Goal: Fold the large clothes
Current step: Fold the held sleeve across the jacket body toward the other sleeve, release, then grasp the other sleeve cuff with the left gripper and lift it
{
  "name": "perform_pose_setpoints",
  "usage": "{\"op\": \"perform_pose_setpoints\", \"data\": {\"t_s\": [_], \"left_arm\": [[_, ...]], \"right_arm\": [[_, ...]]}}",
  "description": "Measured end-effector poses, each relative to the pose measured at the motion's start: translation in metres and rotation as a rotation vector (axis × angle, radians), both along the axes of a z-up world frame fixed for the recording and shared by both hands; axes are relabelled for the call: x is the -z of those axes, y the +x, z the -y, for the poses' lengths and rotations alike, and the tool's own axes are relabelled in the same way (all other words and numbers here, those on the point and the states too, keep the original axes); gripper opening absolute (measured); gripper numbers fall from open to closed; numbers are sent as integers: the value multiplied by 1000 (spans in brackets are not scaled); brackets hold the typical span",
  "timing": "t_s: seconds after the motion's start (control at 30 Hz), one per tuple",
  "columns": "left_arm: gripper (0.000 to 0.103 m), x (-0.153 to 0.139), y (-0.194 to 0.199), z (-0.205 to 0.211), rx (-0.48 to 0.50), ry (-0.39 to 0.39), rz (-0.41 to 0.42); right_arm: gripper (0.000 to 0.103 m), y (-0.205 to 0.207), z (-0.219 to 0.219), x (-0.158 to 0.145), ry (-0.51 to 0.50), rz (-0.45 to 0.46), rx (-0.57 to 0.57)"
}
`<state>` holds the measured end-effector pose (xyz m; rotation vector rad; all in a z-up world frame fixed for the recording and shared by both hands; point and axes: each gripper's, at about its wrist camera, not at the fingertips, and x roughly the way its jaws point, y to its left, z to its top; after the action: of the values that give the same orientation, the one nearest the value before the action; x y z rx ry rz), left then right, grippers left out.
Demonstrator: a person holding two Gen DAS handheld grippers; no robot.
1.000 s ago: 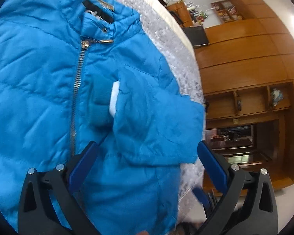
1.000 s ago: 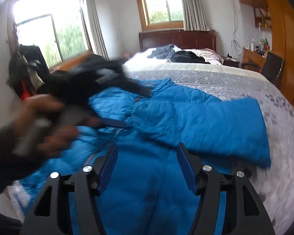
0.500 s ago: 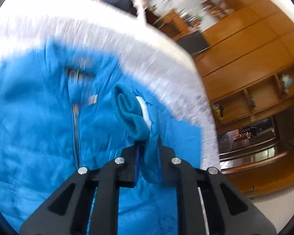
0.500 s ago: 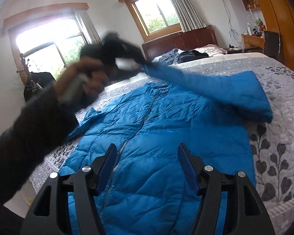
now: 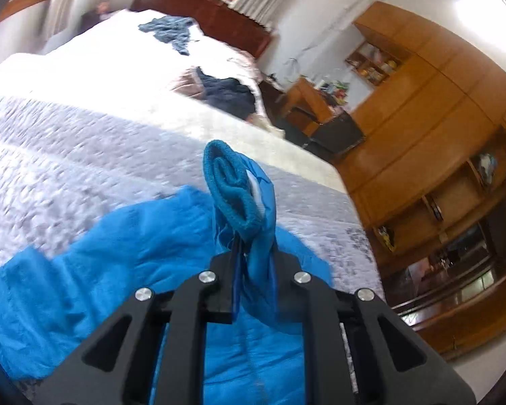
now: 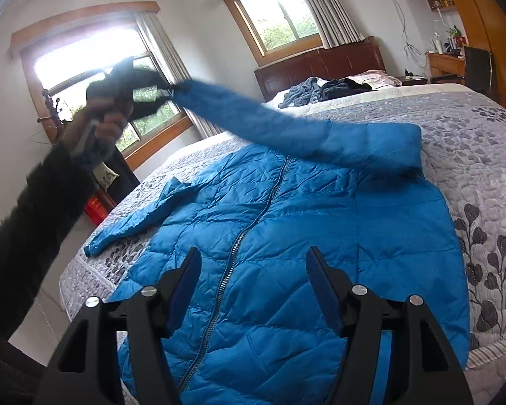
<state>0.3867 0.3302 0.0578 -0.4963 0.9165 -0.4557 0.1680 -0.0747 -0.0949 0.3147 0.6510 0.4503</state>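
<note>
Blue quilted puffer jacket (image 6: 286, 236): flat, zipped, on grey patterned bed quilt (image 6: 482, 155). Left gripper (image 5: 253, 263): pinching raised sleeve cuff (image 5: 232, 189), upper left. Right gripper (image 6: 253, 287): spread, above hem.

Sleeve (image 6: 270, 125) now higher, left gripper (image 5: 254, 263) clamped.

In my right wrist view the left gripper (image 6: 170, 89) and the hand (image 6: 101, 118) on it are smeared by motion, so I cannot make out its fingers there, and the bright blue quilted puffer jacket (image 6: 286, 236) is cut off at the bottom edge behind my own black gripper frame. In the left wrist view the grey patterned bedspread (image 5: 67, 155) is blurred and its print is not readable. The small things on the wooden shelf (image 5: 376, 65) are too small to tell.
</note>
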Motion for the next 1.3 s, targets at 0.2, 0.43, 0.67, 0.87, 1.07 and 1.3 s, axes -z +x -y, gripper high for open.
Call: {"op": "perform_pose_setpoints", "data": {"t_s": [0.2,0.43,0.67,0.87,1.07,1.3], "left_arm": [[11,93,-1,-36,-71,-8,-161],[20,160,-4,-58,-116,-17,-271],[74,88,-29,-67,-240,14,-90],[70,108,-8,-6,-30,-39,-146],[49,145,-1,-37,-139,1,-228],[91,109,-99,-123,-256,-212,-88]], "right_arm": [[65,0,-5,4,-7,-19,-12],[65,1,-6,5,-4,-28,-16],[66,1,-14,-4,13,-13,-33],[66,0,-24,-6,18,-9,-45],[67,-5,-21,-6,14,-21,-31],[69,-11,-36,-16,22,-2,-76]]}}
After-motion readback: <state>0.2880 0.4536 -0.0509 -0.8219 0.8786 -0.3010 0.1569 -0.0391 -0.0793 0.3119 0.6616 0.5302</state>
